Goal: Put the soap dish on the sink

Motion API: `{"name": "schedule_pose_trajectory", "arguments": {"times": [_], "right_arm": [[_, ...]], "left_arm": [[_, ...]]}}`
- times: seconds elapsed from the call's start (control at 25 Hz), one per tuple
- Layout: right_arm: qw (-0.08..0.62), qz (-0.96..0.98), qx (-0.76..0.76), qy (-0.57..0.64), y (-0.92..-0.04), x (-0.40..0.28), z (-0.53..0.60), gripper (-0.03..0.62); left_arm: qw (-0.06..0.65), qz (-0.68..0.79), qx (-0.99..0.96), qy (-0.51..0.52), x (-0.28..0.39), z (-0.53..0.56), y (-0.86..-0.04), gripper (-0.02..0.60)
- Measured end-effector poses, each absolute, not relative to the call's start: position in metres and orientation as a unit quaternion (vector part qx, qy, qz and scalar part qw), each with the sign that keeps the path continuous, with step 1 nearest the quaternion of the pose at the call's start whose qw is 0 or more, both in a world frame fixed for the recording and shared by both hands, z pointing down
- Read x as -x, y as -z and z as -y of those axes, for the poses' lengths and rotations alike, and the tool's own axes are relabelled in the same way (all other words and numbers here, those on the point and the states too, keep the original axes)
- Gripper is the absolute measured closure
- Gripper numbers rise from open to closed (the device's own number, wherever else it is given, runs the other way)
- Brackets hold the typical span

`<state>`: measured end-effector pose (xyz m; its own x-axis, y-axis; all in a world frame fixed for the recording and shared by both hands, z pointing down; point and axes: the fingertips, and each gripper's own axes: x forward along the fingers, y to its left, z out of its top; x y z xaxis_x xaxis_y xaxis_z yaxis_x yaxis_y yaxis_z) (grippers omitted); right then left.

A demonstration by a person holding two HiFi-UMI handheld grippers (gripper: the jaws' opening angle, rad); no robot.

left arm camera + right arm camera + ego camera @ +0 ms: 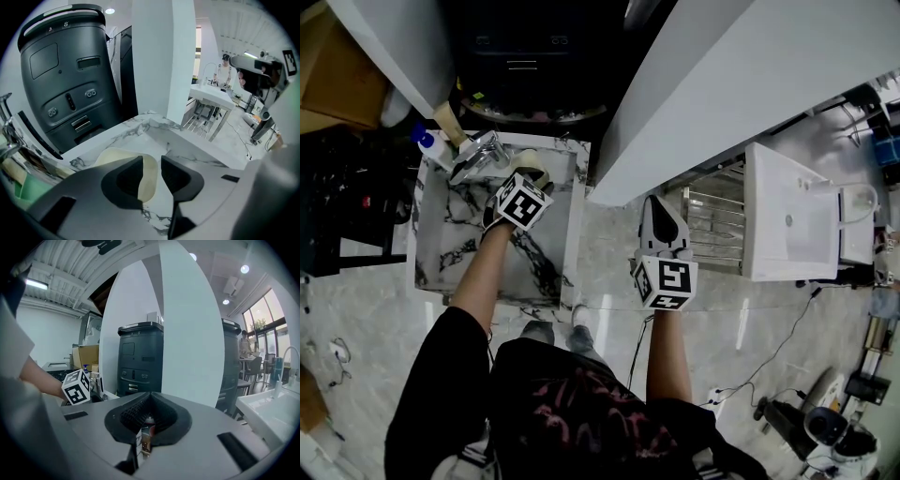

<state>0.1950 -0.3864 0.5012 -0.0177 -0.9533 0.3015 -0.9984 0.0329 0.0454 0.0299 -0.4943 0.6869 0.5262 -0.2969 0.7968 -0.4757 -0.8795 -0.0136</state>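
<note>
1. The head view alone gives the layout. A white marble sink with black veins (577, 217) stands at the left. A chrome faucet (478, 155) and a white plastic bottle with a blue cap (431, 145) sit at its back edge. A plain white washbasin (787, 211) stands well apart at the right.
2. That view places the cream, smooth, oval soap dish (532, 167) on the sink's back ledge, just beside the faucet.
3. The left gripper view shows what the head view hides. The left gripper (152, 164) has its fingers released and standing apart over the dish, which lies flat on the veined marble. One rounded edge shows in the gap, and neither pad presses on it. The left jaw covers most of the dish's hollow.
4. The right gripper view shows the right gripper (149, 414) with its ribbed dark pads clenched together and nothing between them. It faces a tall dark grey machine (139, 357) and a white pillar (190, 333). In the head view it hangs over pale floor, away from the sink.
</note>
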Motion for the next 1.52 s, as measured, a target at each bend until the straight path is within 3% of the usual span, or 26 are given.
{"name": "schedule_pose_trajectory", "arguments": {"times": [0.2,0.76,1.52], "right_arm": [[0.115,0.713,-0.686,-0.089,-0.495,-0.191,0.387,0.580],[0.092,0.735,-0.667,-0.079,-0.472,-0.172,0.360,0.580],[0.070,0.767,-0.636,-0.052,-0.437,-0.154,0.294,0.580]], "left_arm": [[0.102,0.241,-0.870,-0.417,-0.024,0.491,-0.672,0.454],[0.097,0.326,-0.874,-0.346,0.003,0.453,-0.604,0.548],[0.023,0.424,-0.874,-0.237,0.028,0.362,-0.465,0.568]]}}
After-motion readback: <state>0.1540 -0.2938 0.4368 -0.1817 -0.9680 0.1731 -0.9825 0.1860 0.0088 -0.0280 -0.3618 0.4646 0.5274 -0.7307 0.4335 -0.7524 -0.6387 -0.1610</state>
